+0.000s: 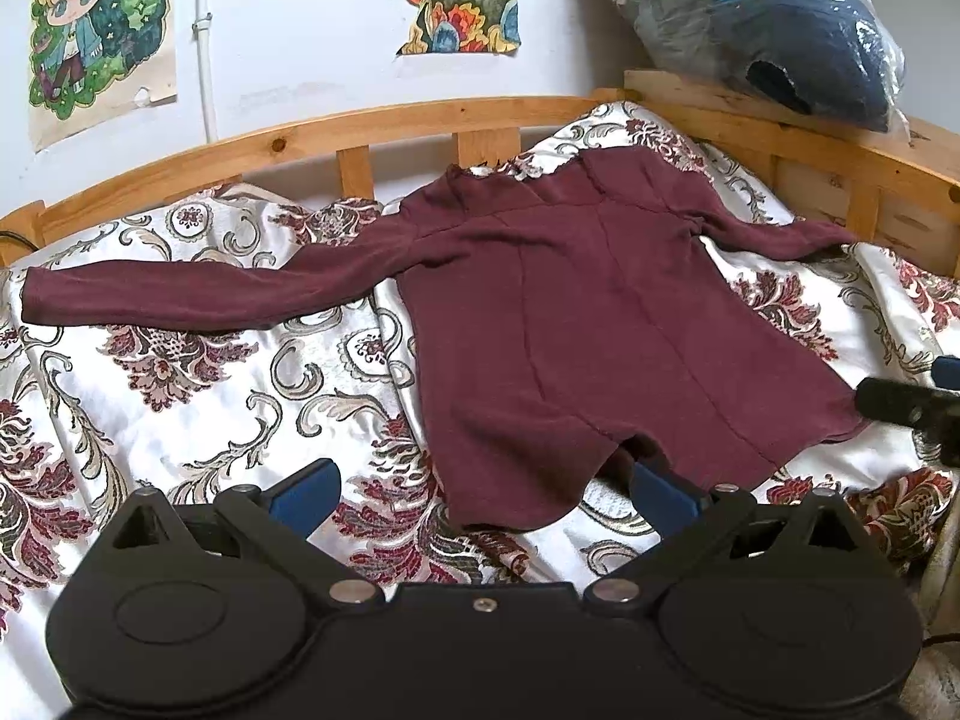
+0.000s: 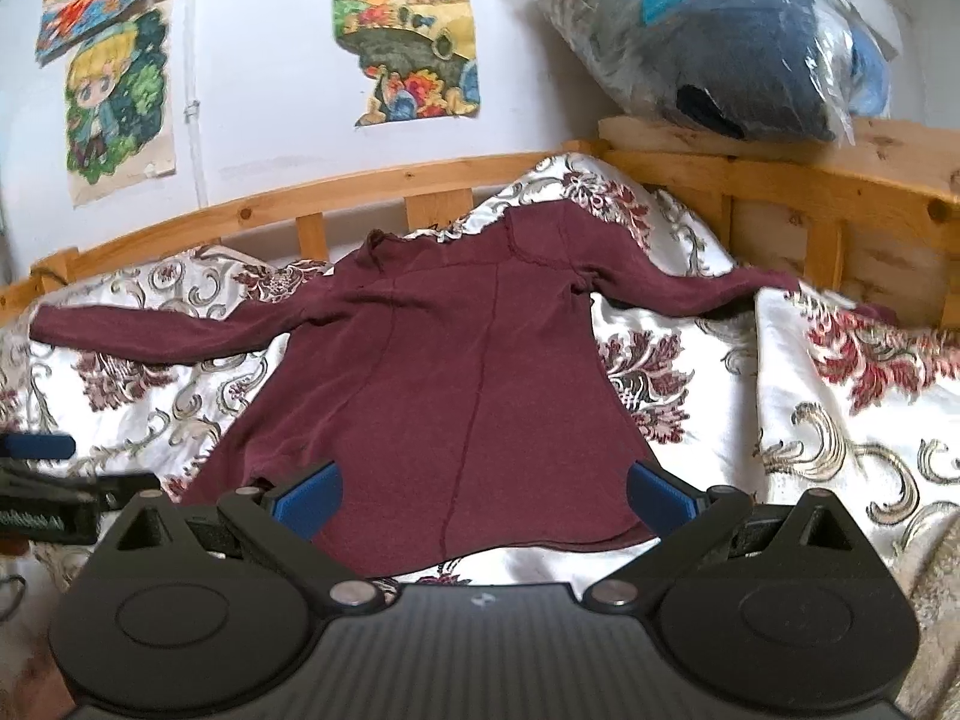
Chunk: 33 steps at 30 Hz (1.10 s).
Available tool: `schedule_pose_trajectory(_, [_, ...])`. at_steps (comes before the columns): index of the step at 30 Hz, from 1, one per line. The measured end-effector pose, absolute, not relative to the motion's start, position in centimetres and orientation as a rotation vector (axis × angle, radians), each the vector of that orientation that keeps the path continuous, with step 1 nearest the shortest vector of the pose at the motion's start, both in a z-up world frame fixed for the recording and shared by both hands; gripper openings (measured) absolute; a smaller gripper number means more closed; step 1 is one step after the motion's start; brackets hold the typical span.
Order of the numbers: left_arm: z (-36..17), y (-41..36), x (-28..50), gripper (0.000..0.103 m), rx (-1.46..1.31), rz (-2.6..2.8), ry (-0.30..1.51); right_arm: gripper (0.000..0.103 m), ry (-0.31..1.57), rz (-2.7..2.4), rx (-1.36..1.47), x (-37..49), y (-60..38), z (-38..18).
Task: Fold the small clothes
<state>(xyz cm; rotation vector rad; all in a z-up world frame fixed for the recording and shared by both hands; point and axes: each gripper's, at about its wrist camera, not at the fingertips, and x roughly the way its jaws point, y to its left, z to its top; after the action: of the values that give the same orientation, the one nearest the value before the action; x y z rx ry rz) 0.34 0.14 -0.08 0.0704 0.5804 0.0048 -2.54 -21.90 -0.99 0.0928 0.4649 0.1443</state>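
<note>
Nearest the lens, the black left gripper (image 1: 483, 489) with blue finger pads hovers over the near hem of a maroon long-sleeved knit top (image 1: 576, 324), its jaws spread wide with nothing between them; its right pad (image 1: 657, 489) sits just beside a lifted bit of the hem, though contact cannot be told. The black right gripper (image 2: 483, 495) is likewise spread wide and empty, its blue pads (image 2: 309, 495) lying on either side of the top's near hem. The top lies flat, both sleeves stretched out left and right, neckline at the far end, on a white satin bedspread patterned with red and gold flowers (image 1: 180, 396). A pine wooden bed rail (image 1: 360, 126) runs along the far side. On the white wall beyond hang colourful cartoon posters (image 1: 99, 30), and at the far right a clear plastic bag of dark blue fabric (image 1: 774, 30) rests on the rail.
</note>
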Motion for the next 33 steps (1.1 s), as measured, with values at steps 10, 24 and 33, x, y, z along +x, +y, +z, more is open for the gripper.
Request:
schedule_pose_trajectory(10, [1.4,1.2,4.9,0.102,0.061,0.041,0.670,0.103,0.591,-0.092,0.169,2.5,-28.6,2.2])
schedule_pose_trajectory(24, [3.2,1.6,10.9,0.102,-0.228,0.058,0.617,0.103,0.497,-0.356,0.470,13.3,-48.9,3.5])
schedule_pose_trajectory(33, [2.5,3.0,13.0,0.102,-0.272,0.087,0.638,0.083,0.549,-0.595,0.540,18.4,-52.6,-0.7])
